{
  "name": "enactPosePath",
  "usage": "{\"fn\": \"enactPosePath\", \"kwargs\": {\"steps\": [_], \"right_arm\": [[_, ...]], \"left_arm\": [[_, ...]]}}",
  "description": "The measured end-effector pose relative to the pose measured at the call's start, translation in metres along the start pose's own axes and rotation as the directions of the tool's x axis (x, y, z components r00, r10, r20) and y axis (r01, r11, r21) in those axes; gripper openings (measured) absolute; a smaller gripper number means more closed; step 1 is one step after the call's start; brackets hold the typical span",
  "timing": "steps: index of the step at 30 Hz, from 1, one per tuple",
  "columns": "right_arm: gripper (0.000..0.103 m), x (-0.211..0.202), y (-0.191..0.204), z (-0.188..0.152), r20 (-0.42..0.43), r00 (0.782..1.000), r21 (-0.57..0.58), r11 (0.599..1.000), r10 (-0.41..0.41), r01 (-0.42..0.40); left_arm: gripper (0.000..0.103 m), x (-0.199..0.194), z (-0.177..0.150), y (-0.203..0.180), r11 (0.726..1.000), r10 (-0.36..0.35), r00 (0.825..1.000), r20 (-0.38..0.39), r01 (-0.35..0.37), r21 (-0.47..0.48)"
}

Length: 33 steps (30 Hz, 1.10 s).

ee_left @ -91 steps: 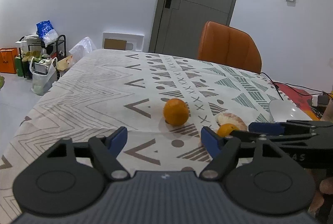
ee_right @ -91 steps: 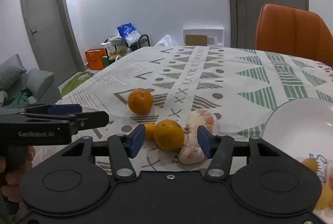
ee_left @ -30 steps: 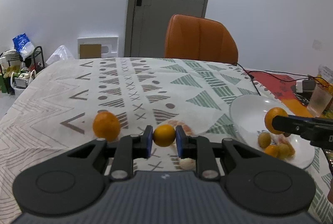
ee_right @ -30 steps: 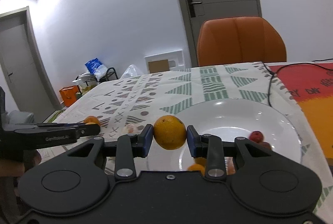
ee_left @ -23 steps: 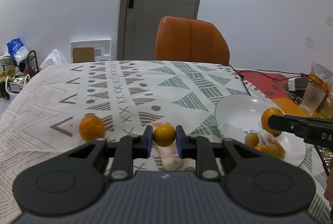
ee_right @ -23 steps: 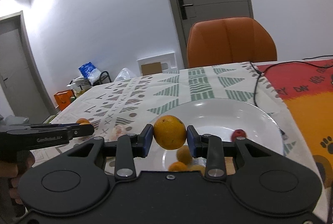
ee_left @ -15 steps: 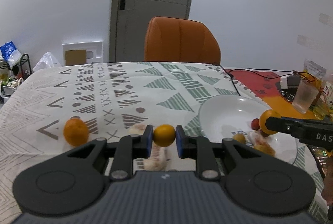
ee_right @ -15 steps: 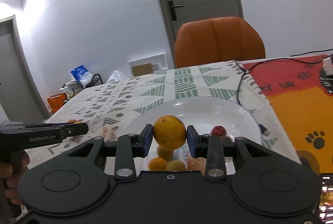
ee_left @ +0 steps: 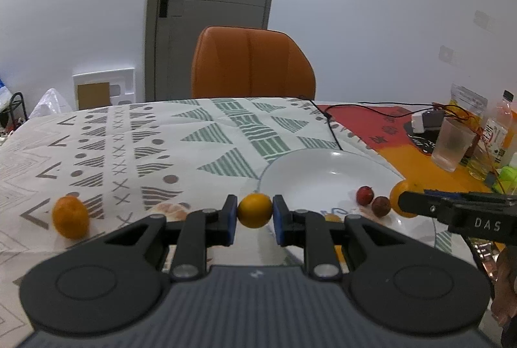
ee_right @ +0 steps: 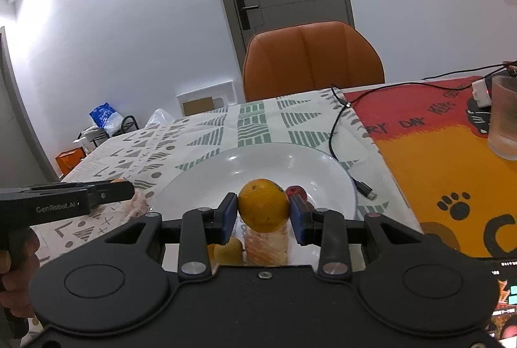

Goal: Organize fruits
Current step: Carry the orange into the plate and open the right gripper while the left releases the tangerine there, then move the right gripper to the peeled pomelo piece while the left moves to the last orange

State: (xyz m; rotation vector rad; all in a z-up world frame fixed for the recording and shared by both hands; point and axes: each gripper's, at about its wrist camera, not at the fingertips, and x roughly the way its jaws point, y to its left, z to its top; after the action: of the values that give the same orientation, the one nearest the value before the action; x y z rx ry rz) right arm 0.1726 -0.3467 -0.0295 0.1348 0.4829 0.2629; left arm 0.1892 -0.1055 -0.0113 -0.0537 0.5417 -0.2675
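My left gripper (ee_left: 255, 213) is shut on a small orange (ee_left: 254, 210), held above the cloth just left of the white plate (ee_left: 310, 167). My right gripper (ee_right: 263, 213) is shut on a larger orange (ee_right: 263, 205), hanging over the plate (ee_right: 258, 160). Inside the plate lie two red fruits (ee_left: 365, 194), small yellow fruits (ee_right: 227, 249) and a peeled citrus piece (ee_right: 265, 244). Another orange (ee_left: 70, 217) and a peeled citrus piece (ee_left: 171, 209) rest on the tablecloth to the left. In the left wrist view the right gripper (ee_left: 400, 201) shows from the side with its orange (ee_left: 395, 196).
An orange chair (ee_left: 252, 63) stands behind the table. A black cable (ee_right: 336, 128) runs past the plate's right rim. A frosted cup (ee_left: 452, 142), a bottle (ee_left: 499, 131) and small items crowd the red and orange mat (ee_right: 436, 147) at right. A hand (ee_right: 16, 260) holds the left gripper.
Both grippers have carried their oranges to the right. The right one now hangs over the plate's fruits, and the left one has drawn up to the plate's left rim.
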Motion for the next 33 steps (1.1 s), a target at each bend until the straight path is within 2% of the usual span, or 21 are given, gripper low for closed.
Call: {"fn": "enactPosePath", "kwargs": {"steps": [3,4,13,20,26,33], "right_arm": [[0.035,0.001,-0.003,-0.002,-0.016,1.000,0.009,1.000,0.002,-0.001],[0.038,0.002,-0.003,-0.003,-0.020,1.000,0.007,1.000,0.001,-0.001],[0.044,-0.003,0.007,-0.002,-0.007,0.999,-0.010,0.999,0.036,-0.036],[0.044,-0.001,0.011,-0.003,-0.019,0.998,-0.009,0.999,0.054,-0.054],[0.048,-0.005,0.010,-0.001,-0.010,0.999,0.006,0.999,0.053,-0.053],[0.050,0.000,0.020,-0.002,-0.015,0.996,-0.001,0.996,0.084,-0.084]], "left_arm": [[0.021,0.003,0.000,-0.007,1.000,-0.010,1.000,-0.004,0.010,0.008],[0.021,0.004,0.000,-0.009,1.000,-0.013,1.000,-0.006,0.013,0.011],[0.022,0.009,0.004,-0.022,0.999,-0.031,0.999,-0.010,0.031,0.028],[0.022,0.004,0.005,-0.027,0.999,-0.044,0.999,0.003,0.044,0.031],[0.025,-0.003,0.007,-0.022,0.999,-0.033,0.999,0.021,0.033,0.028],[0.026,-0.008,0.006,0.002,1.000,0.026,1.000,-0.004,-0.026,-0.001]]}}
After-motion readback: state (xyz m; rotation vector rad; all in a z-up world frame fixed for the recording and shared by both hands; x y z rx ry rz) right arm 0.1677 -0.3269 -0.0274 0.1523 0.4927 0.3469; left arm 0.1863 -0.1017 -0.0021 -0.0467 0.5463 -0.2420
